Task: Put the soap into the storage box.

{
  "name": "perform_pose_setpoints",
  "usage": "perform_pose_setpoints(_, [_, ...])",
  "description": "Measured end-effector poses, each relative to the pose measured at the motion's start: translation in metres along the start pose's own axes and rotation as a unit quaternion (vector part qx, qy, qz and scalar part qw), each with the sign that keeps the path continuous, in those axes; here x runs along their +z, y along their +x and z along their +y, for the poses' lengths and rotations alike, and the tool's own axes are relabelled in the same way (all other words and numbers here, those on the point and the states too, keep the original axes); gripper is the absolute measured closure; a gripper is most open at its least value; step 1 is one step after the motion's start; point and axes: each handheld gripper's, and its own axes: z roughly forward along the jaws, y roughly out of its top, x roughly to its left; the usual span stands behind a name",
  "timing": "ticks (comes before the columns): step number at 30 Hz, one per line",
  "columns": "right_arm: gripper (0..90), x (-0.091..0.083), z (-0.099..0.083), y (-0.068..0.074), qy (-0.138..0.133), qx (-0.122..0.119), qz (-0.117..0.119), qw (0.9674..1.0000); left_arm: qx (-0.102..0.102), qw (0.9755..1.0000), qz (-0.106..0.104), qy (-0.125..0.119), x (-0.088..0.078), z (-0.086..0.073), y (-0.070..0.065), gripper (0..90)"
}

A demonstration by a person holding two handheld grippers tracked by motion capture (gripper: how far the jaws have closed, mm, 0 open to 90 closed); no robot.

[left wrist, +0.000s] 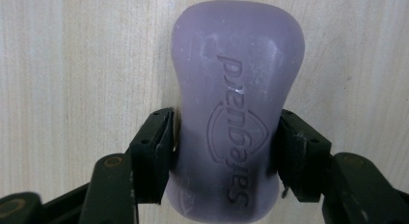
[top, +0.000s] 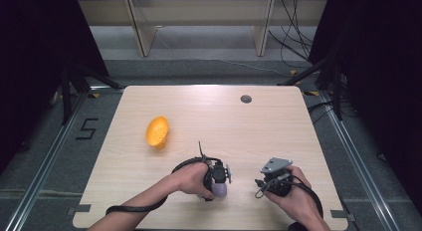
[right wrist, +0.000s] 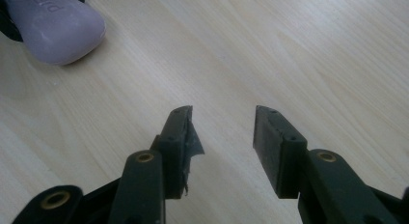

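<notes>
The left tongs (left wrist: 225, 147) were clamped on a purple bar of soap (left wrist: 236, 113), one pad pressed against each long side, with the bar lying on the light wooden counter (left wrist: 72, 64) near its front edge. Just beside them, the right tongs (right wrist: 222, 147) were held low over the bare wood, spread apart with nothing between the pads. Farther back and to the left, well apart from both hands, an orange bowl-like piece (top: 158, 131) was seen lying tilted.
</notes>
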Motion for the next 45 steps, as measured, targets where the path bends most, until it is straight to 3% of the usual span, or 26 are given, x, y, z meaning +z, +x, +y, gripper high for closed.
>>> perform_pose_setpoints(8, [58.1,0.0,0.0,0.0,0.0,-0.001,0.001,1.0,-0.004,1.0,0.001,-0.008,-0.001,-0.002,-0.002,45.2])
perform_pose_setpoints(14, [57.9,0.0,0.0,0.0,0.001,0.004,0.005,1.0,-0.028,0.9993,0.007,-0.024,-0.002,-0.009,-0.004,45.9])
perform_pose_setpoints(15, [57.8,0.0,0.0,0.0,-0.001,0.0,0.002,1.0,-0.039,0.9987,0.006,-0.031,-0.002,-0.011,-0.004,46.0])
perform_pose_setpoints(20, [57.7,0.0,0.0,0.0,-0.001,0.001,0.002,1.0,-0.048,0.9979,0.012,-0.042,-0.003,-0.016,-0.005,46.4])
perform_pose_setpoints(22, [57.8,0.0,0.0,0.0,0.001,0.004,0.004,1.0,-0.062,0.9965,0.01,-0.055,-0.005,-0.018,-0.006,46.6])
perform_pose_setpoints(24, [57.7,0.0,0.0,0.0,-0.001,0.004,0.003,1.0,-0.063,0.996,0.011,-0.062,-0.006,-0.019,-0.006,46.8])
perform_pose_setpoints(27, [57.6,-0.001,0.0,0.0,-0.001,0.004,0.003,1.0,-0.08,0.9922,0.013,-0.094,-0.012,-0.023,-0.007,47.4])
perform_pose_setpoints(29, [57.5,-0.001,0.0,0.0,-0.001,0.004,0.003,1.0,-0.082,0.9916,0.016,-0.099,-0.014,-0.024,-0.008,48.1])
perform_pose_setpoints(30, [57.4,-0.001,0.0,0.0,-0.001,0.004,0.003,1.0,-0.088,0.9897,0.02,-0.111,-0.015,-0.025,-0.008,48.2])
perform_pose_setpoints(36, [57.2,0.0,0.0,0.0,-0.002,0.005,0.002,1.0,-0.107,0.9868,0.041,-0.115,-0.014,-0.027,-0.009,48.6])
perform_pose_setpoints(45, [57.2,0.0,0.0,0.0,-0.002,0.005,0.002,1.0,-0.104,0.988,0.042,-0.106,-0.015,-0.026,-0.007,48.7])
